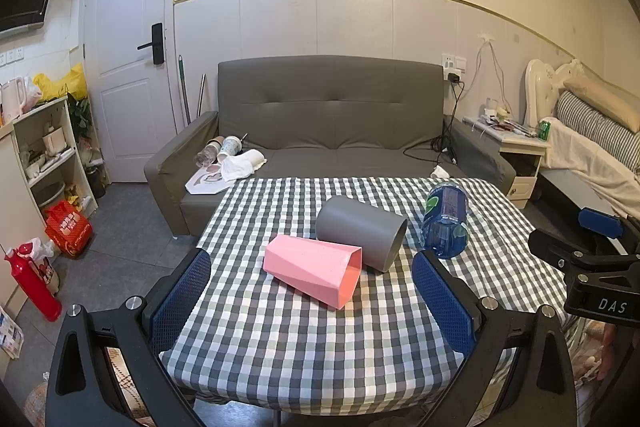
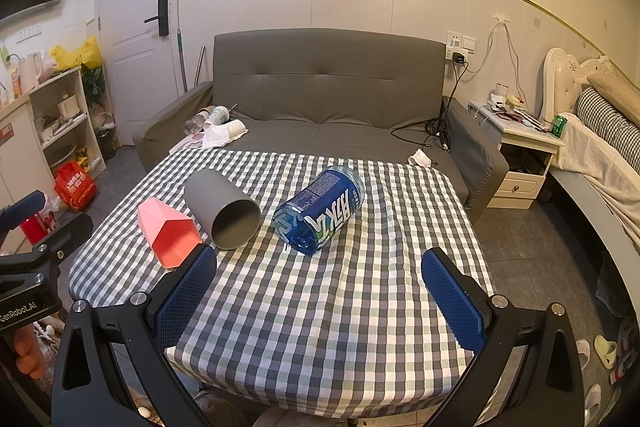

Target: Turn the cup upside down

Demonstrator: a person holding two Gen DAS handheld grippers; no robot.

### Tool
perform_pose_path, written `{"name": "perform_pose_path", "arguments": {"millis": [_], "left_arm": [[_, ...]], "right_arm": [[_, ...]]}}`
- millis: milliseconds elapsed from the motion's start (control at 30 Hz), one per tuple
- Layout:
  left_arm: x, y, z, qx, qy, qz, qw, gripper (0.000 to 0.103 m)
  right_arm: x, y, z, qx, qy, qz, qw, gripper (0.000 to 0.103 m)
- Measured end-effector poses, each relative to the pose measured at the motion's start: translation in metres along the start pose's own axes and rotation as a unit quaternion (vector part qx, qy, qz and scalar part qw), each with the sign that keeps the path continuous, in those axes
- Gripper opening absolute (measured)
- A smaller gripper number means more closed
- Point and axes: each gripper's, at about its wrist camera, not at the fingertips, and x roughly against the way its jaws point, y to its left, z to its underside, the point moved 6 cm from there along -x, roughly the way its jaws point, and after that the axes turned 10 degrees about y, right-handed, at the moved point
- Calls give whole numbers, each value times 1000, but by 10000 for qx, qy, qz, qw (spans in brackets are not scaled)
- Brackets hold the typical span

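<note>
Three cups lie on their sides on the checked tablecloth (image 1: 320, 339). The pink faceted cup (image 1: 314, 269) (image 2: 166, 229) is at the left, its mouth toward me. The grey round cup (image 1: 360, 233) (image 2: 222, 209) lies beside it, touching it. The blue printed cup (image 1: 445, 221) (image 2: 320, 213) lies to the right. My left gripper (image 1: 312, 291) is open and empty, hovering in front of the pink cup. My right gripper (image 2: 320, 287) is open and empty, in front of the blue cup. The right gripper's body (image 1: 596, 267) shows at the left view's right edge.
A grey sofa (image 1: 332, 123) stands behind the table with paper cups and cloth (image 1: 236, 159) on its left seat. A shelf (image 1: 44, 151) and red bags are at the left. A nightstand (image 2: 516, 155) and a bed (image 2: 600, 147) are at the right.
</note>
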Motion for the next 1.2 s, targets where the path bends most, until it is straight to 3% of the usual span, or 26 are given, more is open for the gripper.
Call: {"name": "perform_pose_path", "arguments": {"millis": [1200], "left_arm": [[-1,-1,2,-13,3,-3,10000,103]], "right_arm": [[-6,3,3,13,37,-21,10000,103]]}}
